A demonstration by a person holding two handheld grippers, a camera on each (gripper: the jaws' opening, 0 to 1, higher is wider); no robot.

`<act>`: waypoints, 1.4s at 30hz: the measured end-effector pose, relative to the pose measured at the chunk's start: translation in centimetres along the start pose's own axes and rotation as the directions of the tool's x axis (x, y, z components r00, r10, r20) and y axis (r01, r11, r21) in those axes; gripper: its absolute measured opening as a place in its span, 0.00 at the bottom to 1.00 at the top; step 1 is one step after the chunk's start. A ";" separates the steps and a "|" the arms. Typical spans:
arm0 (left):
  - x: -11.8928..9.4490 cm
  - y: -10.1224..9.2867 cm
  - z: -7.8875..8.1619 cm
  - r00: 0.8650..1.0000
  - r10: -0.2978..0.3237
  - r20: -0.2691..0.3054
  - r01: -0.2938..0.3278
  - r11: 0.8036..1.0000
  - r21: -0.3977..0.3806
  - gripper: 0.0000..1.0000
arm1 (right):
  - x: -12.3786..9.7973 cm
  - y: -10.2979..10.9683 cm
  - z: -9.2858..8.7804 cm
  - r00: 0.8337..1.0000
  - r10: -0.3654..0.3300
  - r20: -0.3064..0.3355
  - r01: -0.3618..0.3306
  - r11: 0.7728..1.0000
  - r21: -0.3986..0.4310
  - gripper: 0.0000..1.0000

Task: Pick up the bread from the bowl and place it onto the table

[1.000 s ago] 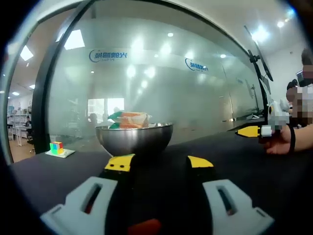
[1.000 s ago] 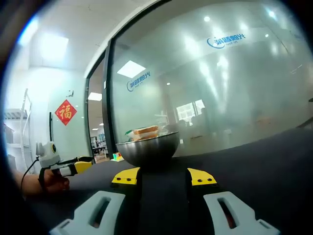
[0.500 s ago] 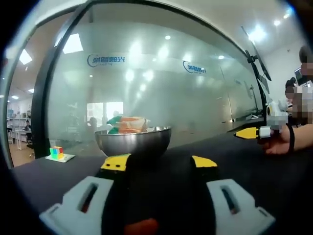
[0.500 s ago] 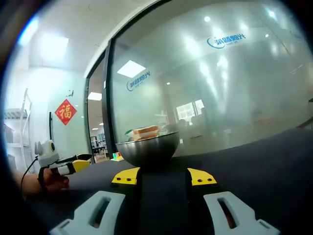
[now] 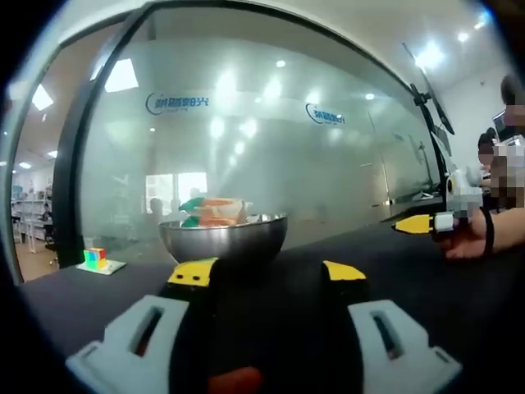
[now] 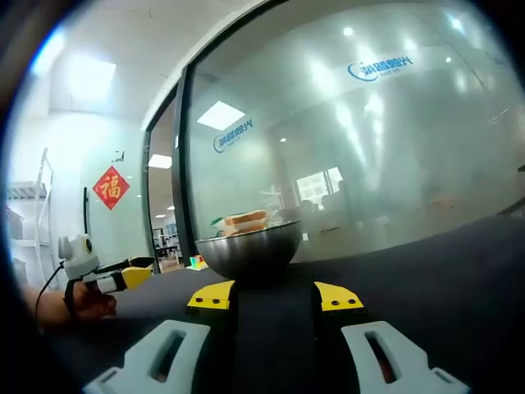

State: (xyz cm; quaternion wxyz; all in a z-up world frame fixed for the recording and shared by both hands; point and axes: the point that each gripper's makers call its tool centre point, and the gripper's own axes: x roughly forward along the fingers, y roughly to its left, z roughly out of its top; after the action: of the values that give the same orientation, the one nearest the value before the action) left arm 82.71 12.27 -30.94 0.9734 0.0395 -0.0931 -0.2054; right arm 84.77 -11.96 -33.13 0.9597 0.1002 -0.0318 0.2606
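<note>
We are holding the left gripper point(image 5: 264, 273) low over the dark counter point(image 5: 426, 271), its fingers standing apart and empty, facing the steel bowl point(image 5: 223, 239); the bread point(image 5: 215, 210) is sitting inside that bowl, poking above the rim. We are keeping the right gripper point(image 6: 275, 295) likewise spread with nothing between its fingers, the bowl just beyond them; a small coloured cube point(image 5: 96, 257) is lying on the counter off to the side, before the frosted glass wall point(image 5: 271, 131).

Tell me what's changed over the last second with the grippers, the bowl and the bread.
Hardly anything. In the left gripper view the scene has slid slightly, so that camera shifted a little; the things did not. Nothing was gripped or released: the left gripper and right gripper stay open, low over the dark table, and the bread stays in the steel bowl.
</note>
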 end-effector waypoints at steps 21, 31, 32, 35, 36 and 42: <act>8.3 2.7 6.2 0.998 -0.013 0.068 0.007 0.997 0.080 0.71 | 0.3 -1.0 0.1 1.000 -0.003 0.017 0.002 0.998 0.066 0.32; 17.3 6.9 4.9 0.998 0.014 -0.065 -0.009 0.997 0.070 0.76 | 0.1 -1.6 0.2 0.999 -0.032 0.027 0.028 0.990 0.140 0.31; 17.8 7.1 4.5 0.996 0.007 -0.086 -0.003 0.999 0.052 0.76 | 0.1 -1.6 0.2 0.999 -0.034 0.029 0.029 0.990 0.140 0.31; 19.3 7.3 4.1 0.991 -0.007 -0.132 0.011 1.000 0.027 0.76 | 0.3 -1.4 0.4 0.999 -0.032 0.036 0.027 0.992 0.122 0.31; 19.9 7.4 4.2 0.991 -0.008 -0.134 0.012 0.999 0.031 0.76 | 0.3 -1.4 0.4 0.999 -0.030 0.038 0.025 0.993 0.116 0.31; 22.3 9.2 3.3 0.983 0.033 -0.180 -0.023 0.998 0.054 0.76 | 0.2 -1.3 0.6 0.999 -0.027 0.047 0.019 0.989 0.146 0.31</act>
State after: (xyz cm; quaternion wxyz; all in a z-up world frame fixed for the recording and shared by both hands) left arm 105.71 11.41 -23.00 0.9793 0.0818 -0.0103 -0.1849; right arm 85.64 -13.10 -32.78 0.9517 0.1766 -0.0351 0.2487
